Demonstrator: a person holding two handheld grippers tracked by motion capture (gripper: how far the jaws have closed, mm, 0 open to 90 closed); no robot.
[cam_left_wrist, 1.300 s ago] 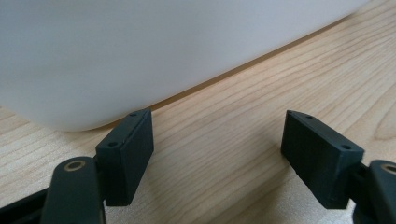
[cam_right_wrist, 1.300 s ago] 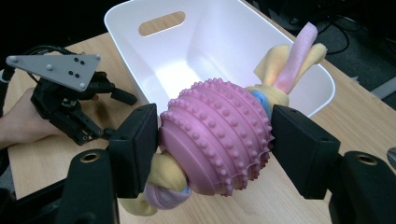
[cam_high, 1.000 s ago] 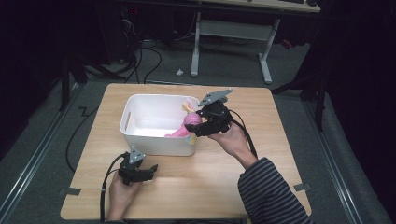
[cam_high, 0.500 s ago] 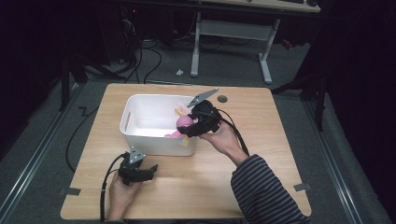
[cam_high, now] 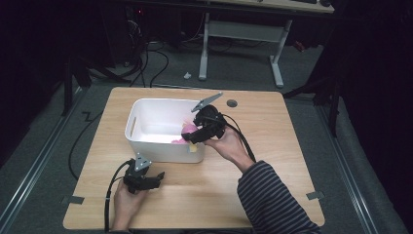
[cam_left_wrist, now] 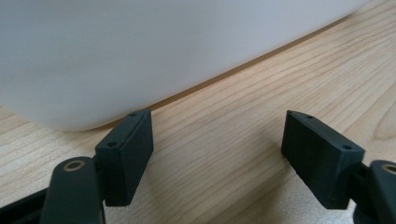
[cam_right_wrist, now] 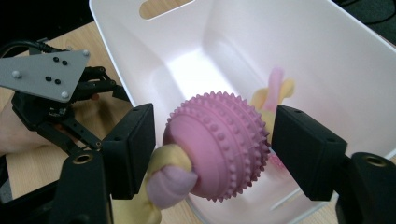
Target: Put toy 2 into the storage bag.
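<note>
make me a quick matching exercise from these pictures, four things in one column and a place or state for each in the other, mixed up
Things:
1. pink spiked ball
2. white bin
3. left gripper
4. right gripper

Places or states:
a. stands on the wooden table
b. reaches over the bin's rim, jaws just opening
c. sits between two black jaws, over the bin
d. low on the table in front of the bin, jaws wide with nothing between them

Pairs: 1-c, 2-a, 3-d, 4-b

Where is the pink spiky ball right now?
The pink spiky ball sits between the right gripper's just-opening jaws, over the near right corner of the white bin.
</note>
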